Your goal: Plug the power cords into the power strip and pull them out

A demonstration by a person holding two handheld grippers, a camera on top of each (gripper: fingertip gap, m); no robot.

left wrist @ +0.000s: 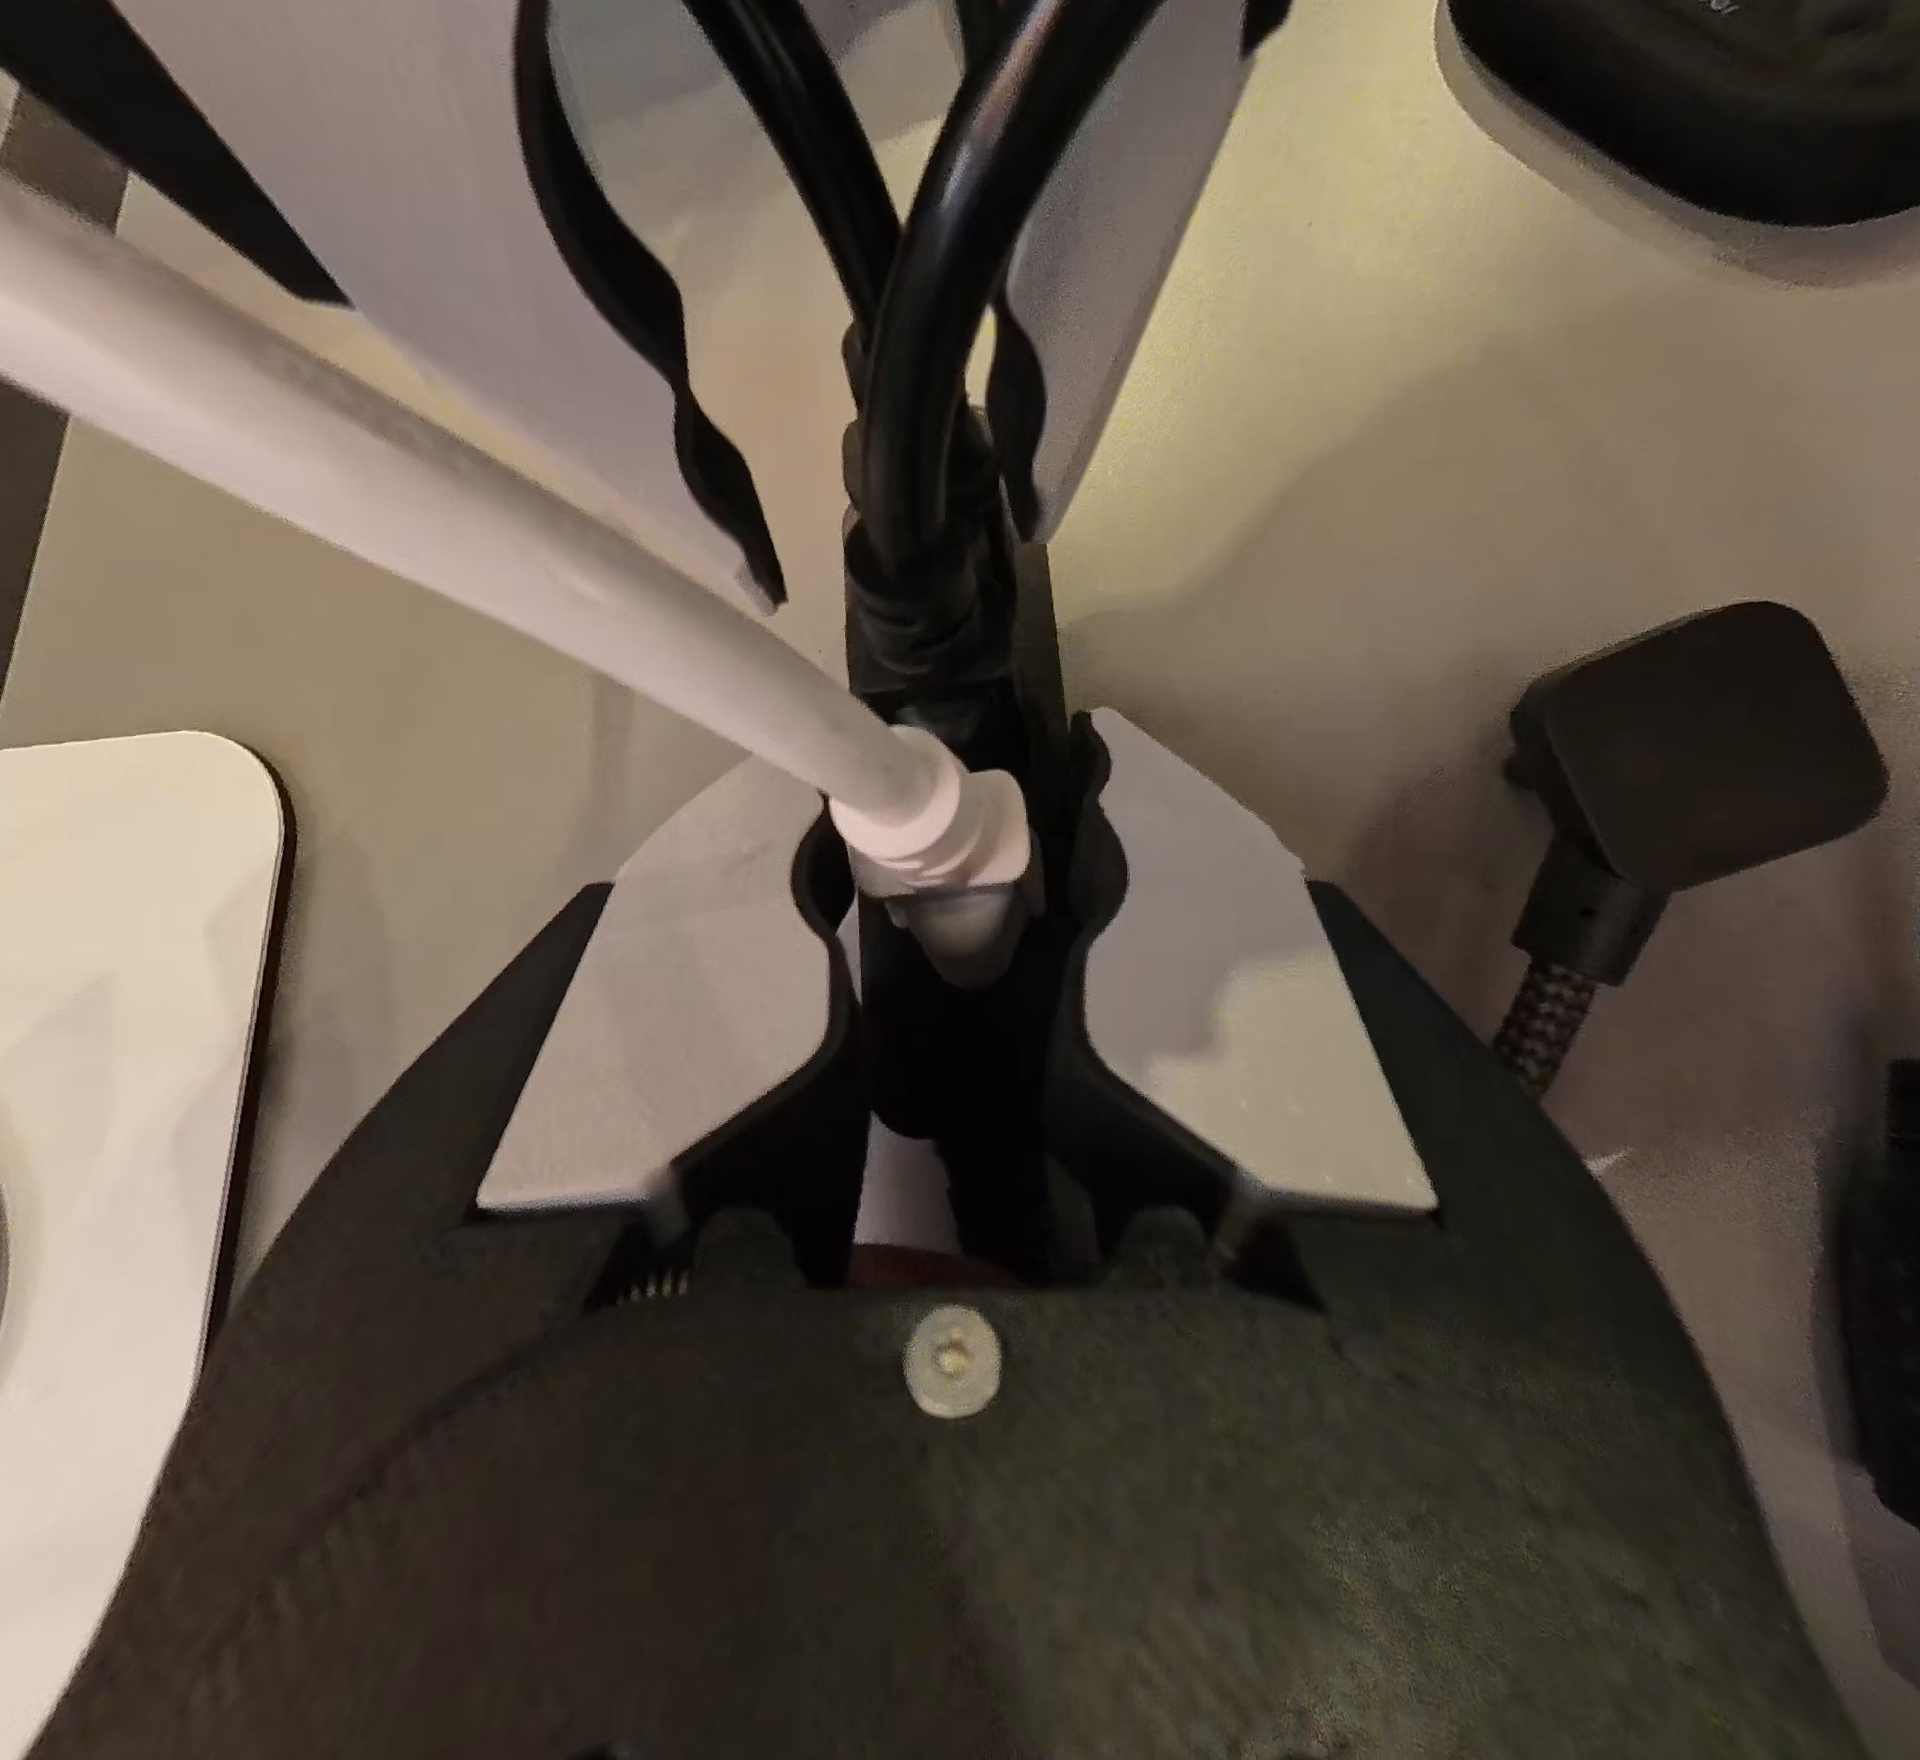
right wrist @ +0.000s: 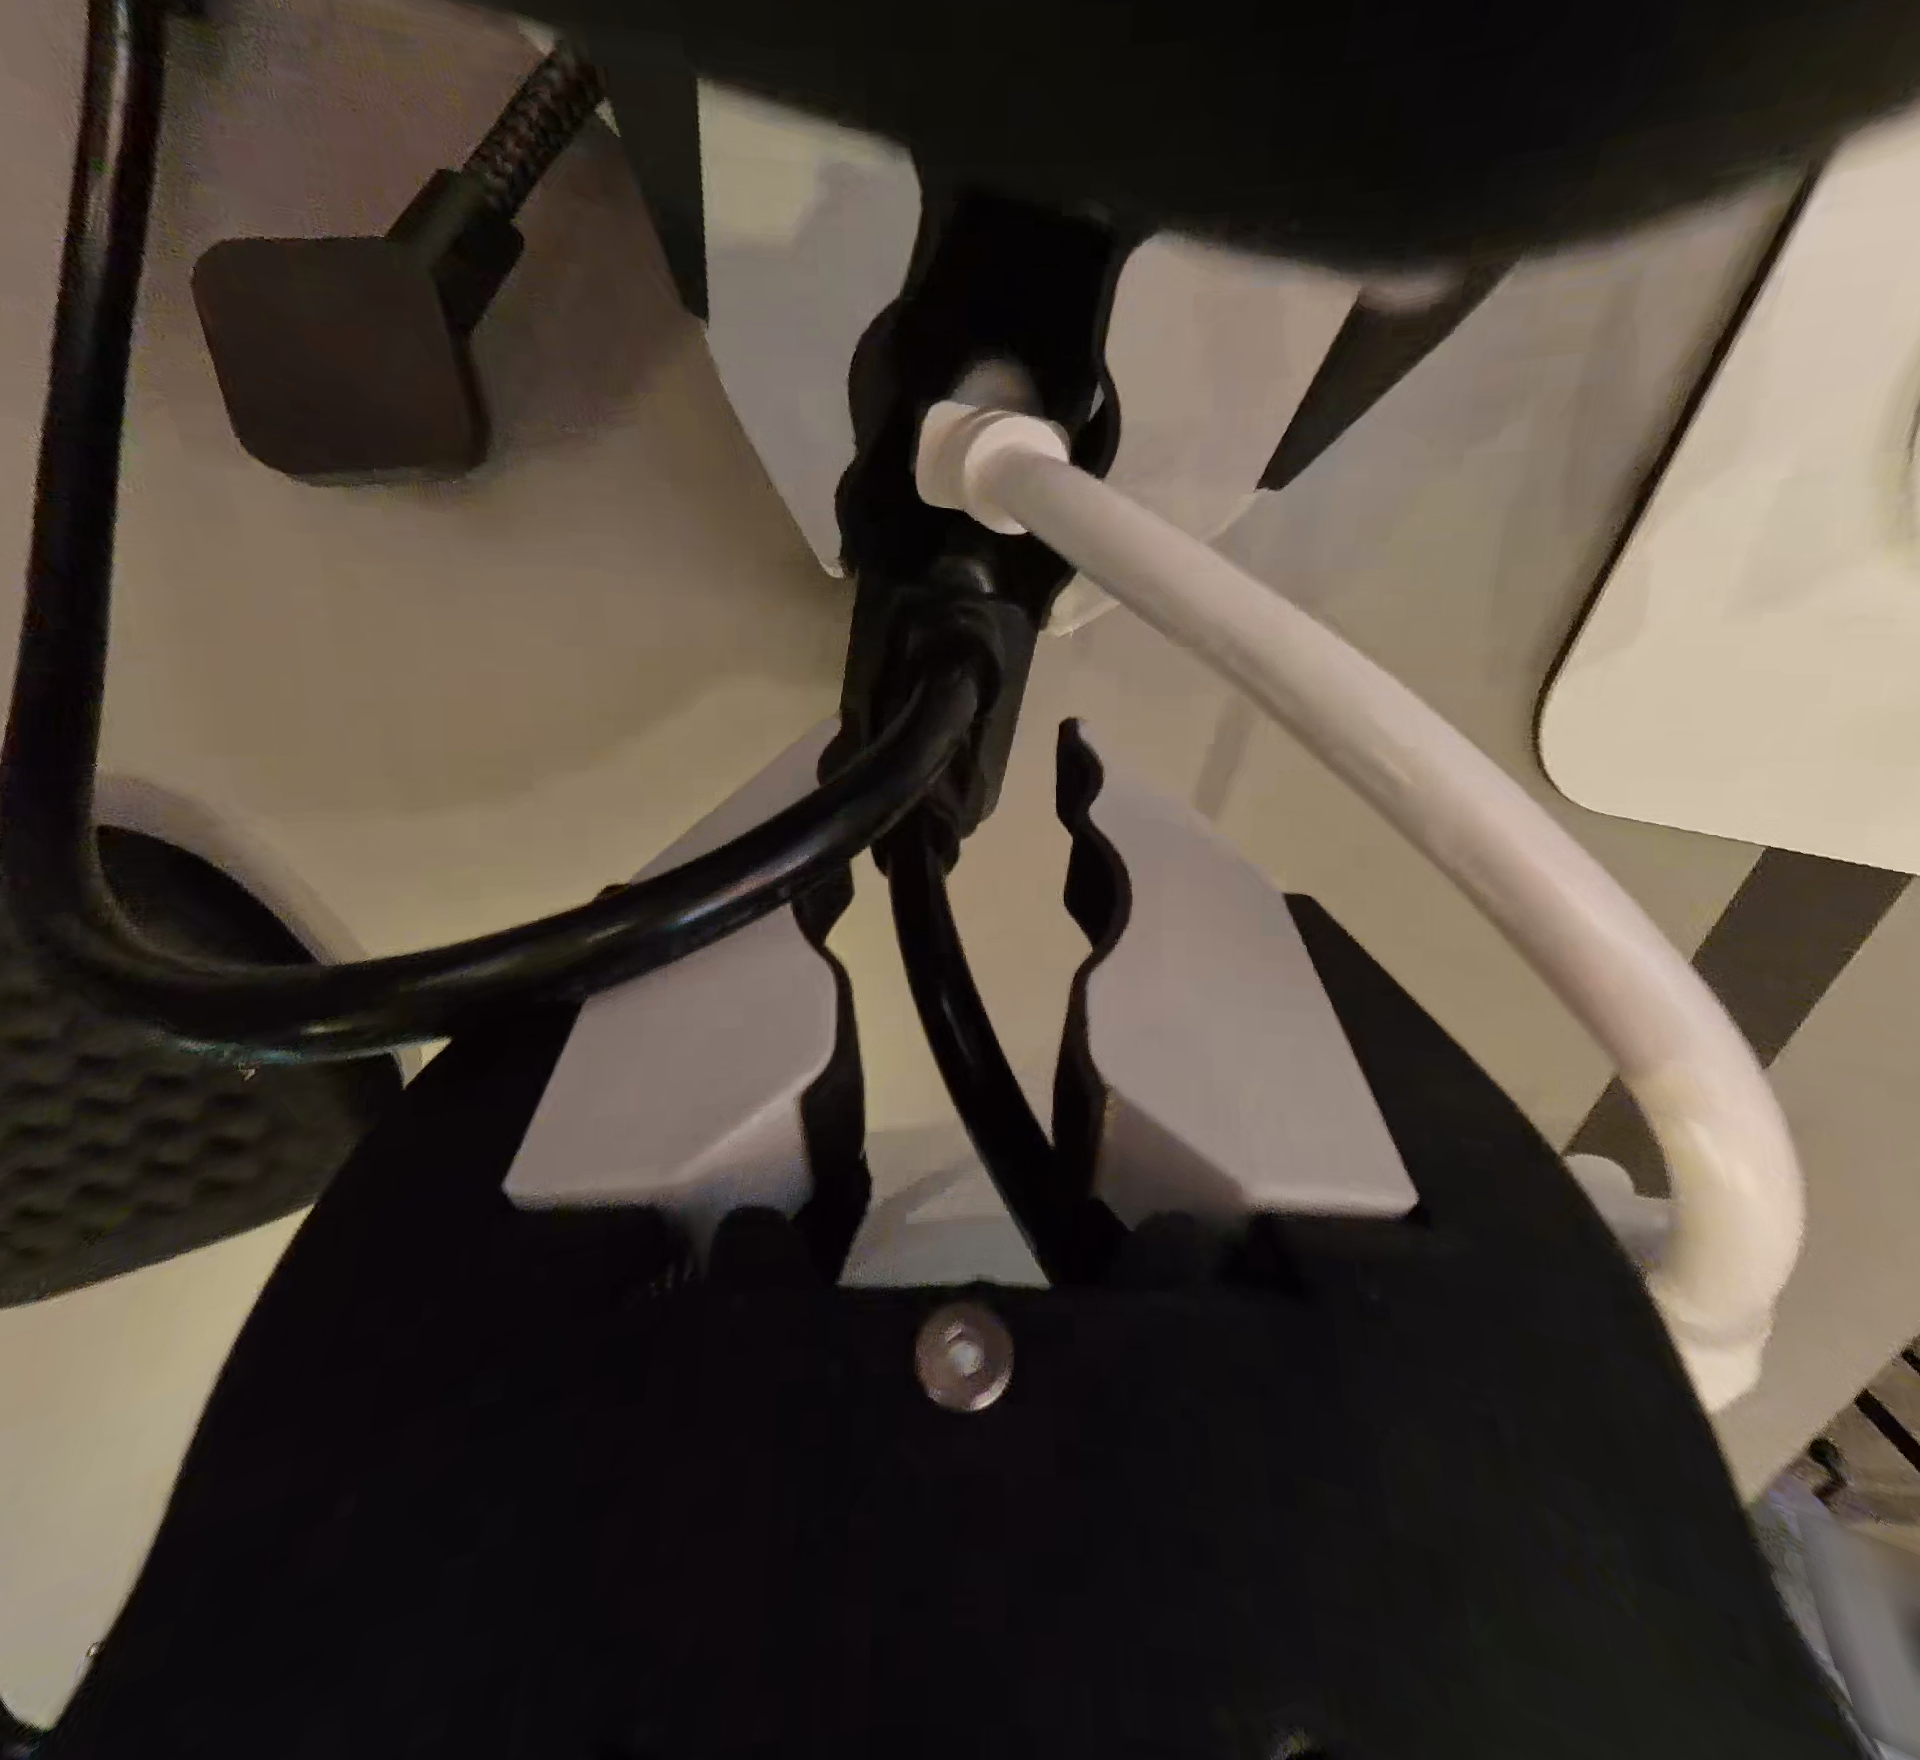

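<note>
In the left wrist view my left gripper (left wrist: 951, 775) is shut on a white plug (left wrist: 935, 837) whose white cord (left wrist: 416, 474) runs off to the upper left. A black plug (left wrist: 920, 640) sits just beyond its fingertips, touching the white plug, with black cords (left wrist: 935, 235) leading up. My right gripper (left wrist: 899, 557) comes in from the top, open, its wavy pads either side of the black plug's neck. In the right wrist view my right gripper (right wrist: 951, 775) is open around the black cord (right wrist: 956, 1014), just behind the black plug (right wrist: 935, 630). The left gripper (right wrist: 977, 484) holds the white plug (right wrist: 987, 453) opposite.
A white rounded block, perhaps the power strip (left wrist: 135, 983) (right wrist: 1745, 588), lies on the pale table. A black square plug on a braided cable (left wrist: 1704, 754) (right wrist: 343, 349) and a black textured pad (left wrist: 1704, 17) (right wrist: 135, 1139) lie on the other side.
</note>
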